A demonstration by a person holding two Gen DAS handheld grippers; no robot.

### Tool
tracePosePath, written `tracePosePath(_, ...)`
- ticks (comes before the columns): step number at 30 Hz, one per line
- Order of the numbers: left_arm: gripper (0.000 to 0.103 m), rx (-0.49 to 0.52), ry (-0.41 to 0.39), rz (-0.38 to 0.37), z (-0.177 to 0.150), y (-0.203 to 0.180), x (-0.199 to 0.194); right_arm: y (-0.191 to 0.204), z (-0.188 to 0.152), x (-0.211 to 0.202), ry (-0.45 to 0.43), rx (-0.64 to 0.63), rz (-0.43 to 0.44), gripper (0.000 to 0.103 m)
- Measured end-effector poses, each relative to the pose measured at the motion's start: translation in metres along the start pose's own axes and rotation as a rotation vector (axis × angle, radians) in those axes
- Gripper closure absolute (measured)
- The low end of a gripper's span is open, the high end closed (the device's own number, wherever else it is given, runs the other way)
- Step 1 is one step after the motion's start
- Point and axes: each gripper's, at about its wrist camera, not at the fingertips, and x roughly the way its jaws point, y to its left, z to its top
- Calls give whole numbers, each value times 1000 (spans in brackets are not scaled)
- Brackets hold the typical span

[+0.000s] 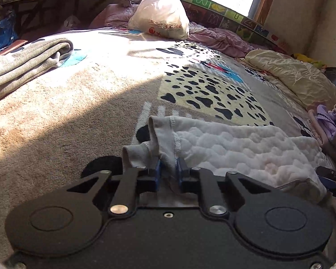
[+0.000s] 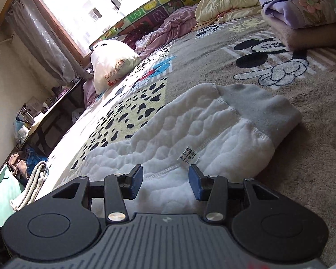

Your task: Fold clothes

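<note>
A white quilted garment [image 1: 235,148] with grey ribbed trim lies on the patterned bed blanket [image 1: 78,103]. My left gripper [image 1: 168,170] is shut on the garment's grey edge, and the cloth bunches up between the blue pads. In the right wrist view the same white garment [image 2: 190,130] spreads out ahead, its grey band [image 2: 257,103] at the far right and a small care label [image 2: 188,154] on top. My right gripper [image 2: 165,181] hovers open over the garment's near edge, with nothing between its fingers. The right gripper shows at the left view's right edge [image 1: 333,179].
A folded grey towel [image 1: 26,65] lies at the left, and a white plastic bag [image 1: 161,15] stands at the far end. Crumpled pink bedding [image 1: 215,38] and a cream quilt [image 1: 295,76] lie along the alphabet-mat wall. Folded purple clothes [image 2: 302,6] are stacked at the right.
</note>
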Motion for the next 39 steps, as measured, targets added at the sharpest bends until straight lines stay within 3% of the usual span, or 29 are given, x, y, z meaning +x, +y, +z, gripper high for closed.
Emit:
tracePosePath(7,91,-101,-40,-110,-3,7,-58,5,5,-3,2,-13,-40,57)
tracePosePath(13,91,-136,28,-10,-19,22,-32,1,9,1,31,-59,-67,57)
tracePosePath(16,91,-101,-20,-20,-15,16,-40,5,13,2,57,-109,-90,57)
tracePosePath(18,91,-108,-1,-5,-17,17,-36,5,15,1,63,-121,-95,57)
tracePosePath(25,84,19,-13,-10,-18,-2,-30,9,14,-5,30,-145,-92,56)
tracePosePath(29,84,91,-20,-13,-19,-13,-26,29,12,-10,-11,-193,-17,56)
tracePosePath(33,84,164,-27,-16,-20,-24,-22,66,-6,-1,22,-317,104,56)
tracePosePath(35,77,175,-24,-9,-21,-25,-20,83,-19,6,40,-393,143,57)
tracePosePath(39,74,177,-13,14,-22,-22,-14,91,-49,33,126,-538,87,56)
